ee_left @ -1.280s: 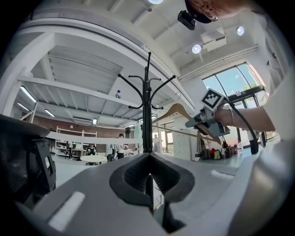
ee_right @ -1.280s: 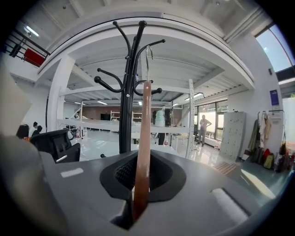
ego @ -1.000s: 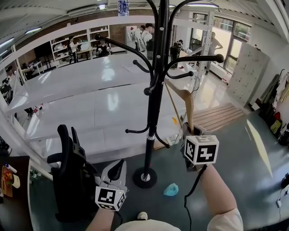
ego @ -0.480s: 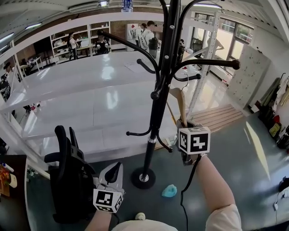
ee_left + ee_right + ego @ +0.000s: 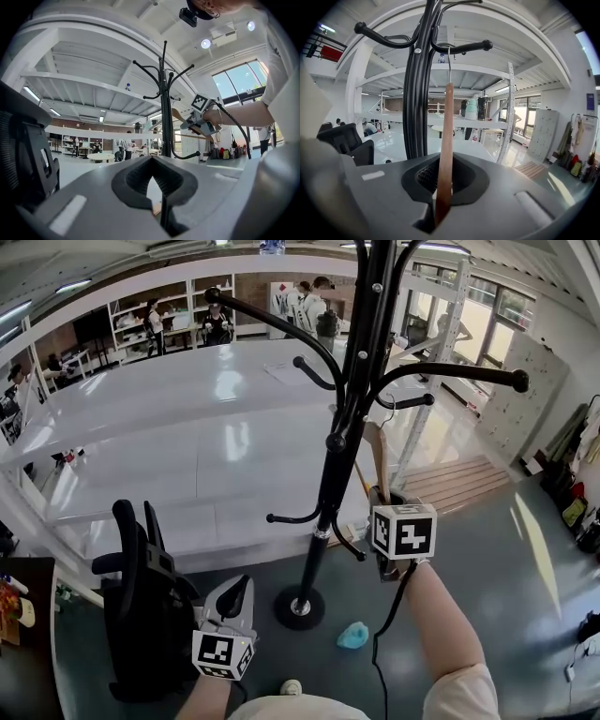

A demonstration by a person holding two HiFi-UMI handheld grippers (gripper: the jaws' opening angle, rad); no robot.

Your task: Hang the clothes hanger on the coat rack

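Observation:
The black coat rack [image 5: 330, 479] stands on a round base on the grey floor, with curved arms that end in balls. My right gripper [image 5: 382, 498] is just right of the pole and shut on a wooden clothes hanger [image 5: 375, 457], which stands upright and edge-on. In the right gripper view the hanger [image 5: 445, 140] rises from the jaws. Its metal hook [image 5: 449, 65] reaches up to a ball-tipped arm [image 5: 461, 47]; whether it rests over that arm I cannot tell. My left gripper [image 5: 238, 594] hangs low and left of the base, shut and holding nothing.
A black office chair [image 5: 141, 615] stands close to the left gripper. A light-blue object [image 5: 353, 636] lies on the floor by the rack base [image 5: 300, 607]. White tables [image 5: 187, 427] run behind the rack, with a wooden pallet [image 5: 450, 479] to the right and people far back.
The right gripper and its hanger have drawn closer to the rack pole and sunk a little, and the hanger now stands more upright. The left gripper sits a little lower.

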